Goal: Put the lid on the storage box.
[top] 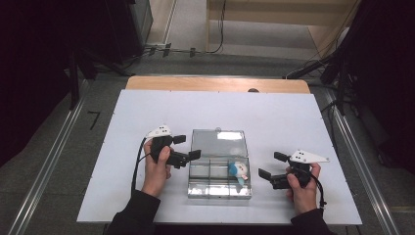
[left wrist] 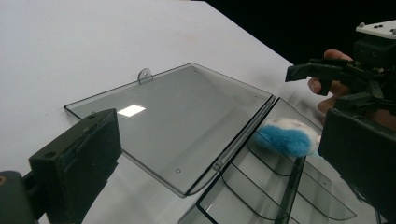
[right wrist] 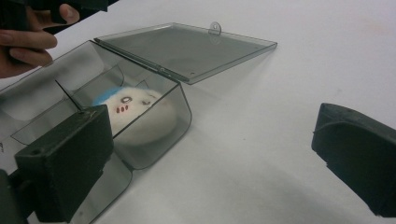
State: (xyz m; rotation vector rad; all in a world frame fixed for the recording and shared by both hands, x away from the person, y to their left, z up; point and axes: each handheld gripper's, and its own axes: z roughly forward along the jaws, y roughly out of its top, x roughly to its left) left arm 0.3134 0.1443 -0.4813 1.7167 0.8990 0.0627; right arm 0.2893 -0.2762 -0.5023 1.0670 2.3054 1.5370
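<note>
A clear plastic box with inner dividers lies open in the middle of the white table, its lid folded flat toward the far side. A small white and blue plush toy sits in the box's right far compartment; the same toy shows a little face with red cheek marks. My left gripper is open just left of the box's hinge, one jaw near the box's left edge. My right gripper is open to the right of the box, apart from it, with nothing between its jaws.
The white table top has free room all around the box. A wooden edge runs along the far side. Dark stands and cables line the floor beyond and beside the table.
</note>
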